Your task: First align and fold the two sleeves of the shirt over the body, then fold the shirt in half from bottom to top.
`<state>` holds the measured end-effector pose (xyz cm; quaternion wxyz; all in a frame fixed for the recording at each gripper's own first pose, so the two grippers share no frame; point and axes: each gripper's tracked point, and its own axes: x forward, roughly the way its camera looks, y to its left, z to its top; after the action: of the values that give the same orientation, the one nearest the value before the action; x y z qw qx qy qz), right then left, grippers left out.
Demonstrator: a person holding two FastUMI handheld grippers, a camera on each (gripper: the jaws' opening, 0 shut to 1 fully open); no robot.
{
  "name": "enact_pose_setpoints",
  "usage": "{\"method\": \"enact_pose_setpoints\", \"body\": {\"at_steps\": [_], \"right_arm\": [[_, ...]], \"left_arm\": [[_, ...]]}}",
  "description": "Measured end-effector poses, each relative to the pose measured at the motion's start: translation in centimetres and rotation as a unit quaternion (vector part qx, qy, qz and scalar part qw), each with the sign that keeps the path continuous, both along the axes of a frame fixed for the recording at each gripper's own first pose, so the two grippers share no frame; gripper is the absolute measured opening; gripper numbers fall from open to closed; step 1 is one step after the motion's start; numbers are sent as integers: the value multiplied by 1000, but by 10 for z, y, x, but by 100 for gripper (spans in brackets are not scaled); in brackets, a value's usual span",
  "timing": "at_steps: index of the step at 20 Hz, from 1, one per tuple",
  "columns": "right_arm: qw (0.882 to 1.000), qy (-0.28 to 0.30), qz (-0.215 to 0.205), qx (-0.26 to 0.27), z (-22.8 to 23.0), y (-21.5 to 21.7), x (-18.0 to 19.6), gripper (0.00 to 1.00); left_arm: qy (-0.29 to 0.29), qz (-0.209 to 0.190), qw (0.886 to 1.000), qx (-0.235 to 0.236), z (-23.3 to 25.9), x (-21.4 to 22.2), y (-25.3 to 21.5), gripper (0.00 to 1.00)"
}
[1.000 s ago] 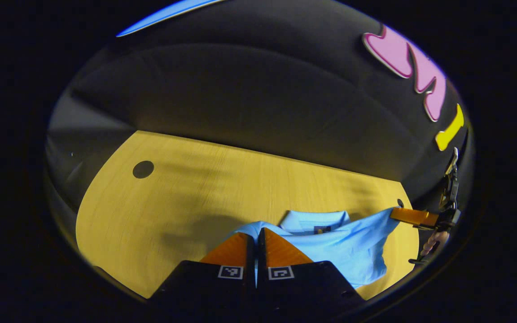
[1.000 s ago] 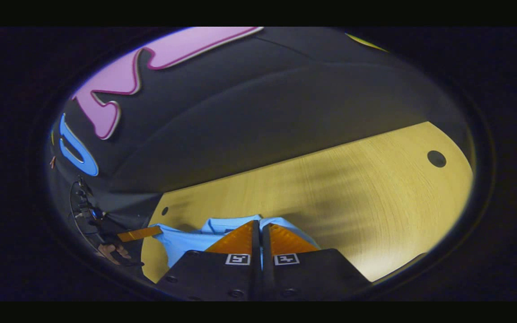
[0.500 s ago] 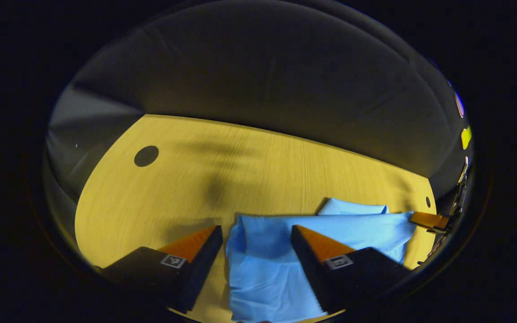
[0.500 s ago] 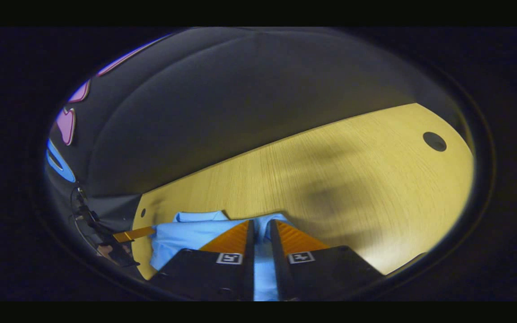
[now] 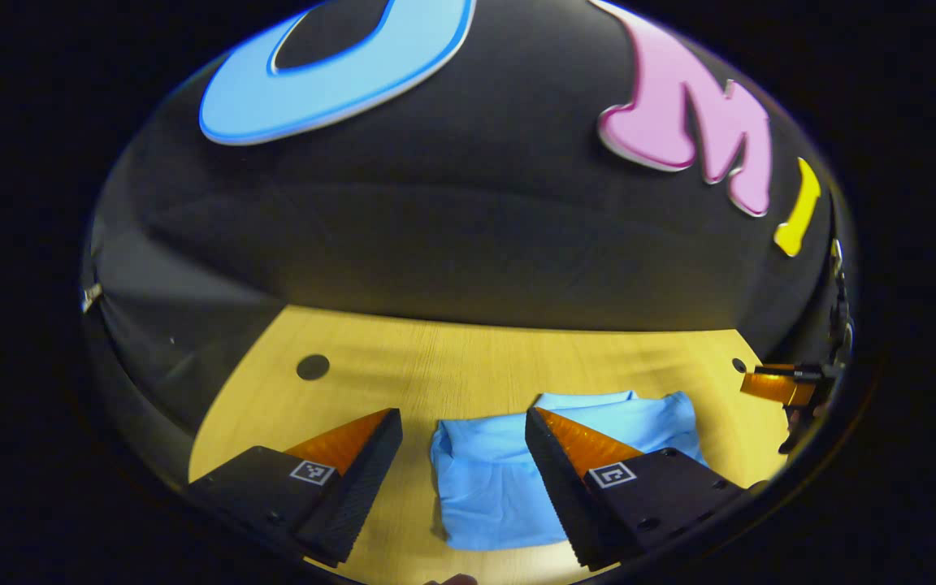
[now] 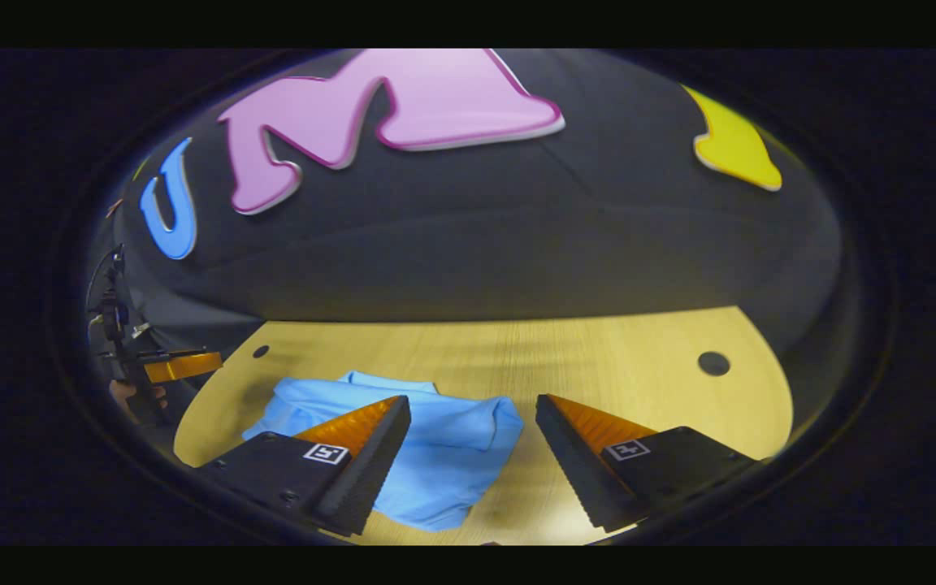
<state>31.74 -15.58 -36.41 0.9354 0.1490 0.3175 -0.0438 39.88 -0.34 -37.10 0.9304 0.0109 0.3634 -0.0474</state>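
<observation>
Shirt [image 5: 500, 479], folded, is lying on the bench [image 5: 468, 366]; left gripper [image 5: 462, 451] and right gripper [image 6: 472, 443] are hovering above it, fingers wide, holding nothing.

The light blue shirt [image 5: 500, 471] lies folded into a compact bundle on the desk [image 5: 468, 366]. Its collar edge faces the far side

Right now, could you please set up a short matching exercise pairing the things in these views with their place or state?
Things:
1. shirt
2. left gripper
3. table
4. collar

States:
A. open, above the table
B. bare wood with dark round holes
C. folded, lying flat
D. at the shirt's far edge

Pairs: 1-C, 2-A, 3-B, 4-D
</observation>
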Motion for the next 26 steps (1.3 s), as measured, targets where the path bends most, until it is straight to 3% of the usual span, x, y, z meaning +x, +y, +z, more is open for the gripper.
{"method": "enact_pose_setpoints", "body": {"at_steps": [5, 9, 12, 16, 20, 26], "right_arm": [[993, -99, -21, -66, 131, 52, -61, 98], [981, -151, -40, -115, 222, 102, -145, 98], [974, -183, -54, -119, 275, 141, -214, 98], [963, -216, -80, -142, 320, 170, -296, 98], [954, -239, -82, -161, 360, 195, -354, 97], [939, -274, -69, -195, 399, 200, -381, 95]], "left_arm": [[-102, -32, 994, -35, 120, -94, -28, 97], [-171, -45, 983, -46, 209, -189, -24, 97], [-219, -47, 974, -43, 263, -263, -13, 97], [-231, -58, 970, -45, 282, -340, -7, 97], [-225, -56, 969, -79, 297, -395, -17, 97], [-254, -49, 963, -79, 324, -407, -18, 96]]}}
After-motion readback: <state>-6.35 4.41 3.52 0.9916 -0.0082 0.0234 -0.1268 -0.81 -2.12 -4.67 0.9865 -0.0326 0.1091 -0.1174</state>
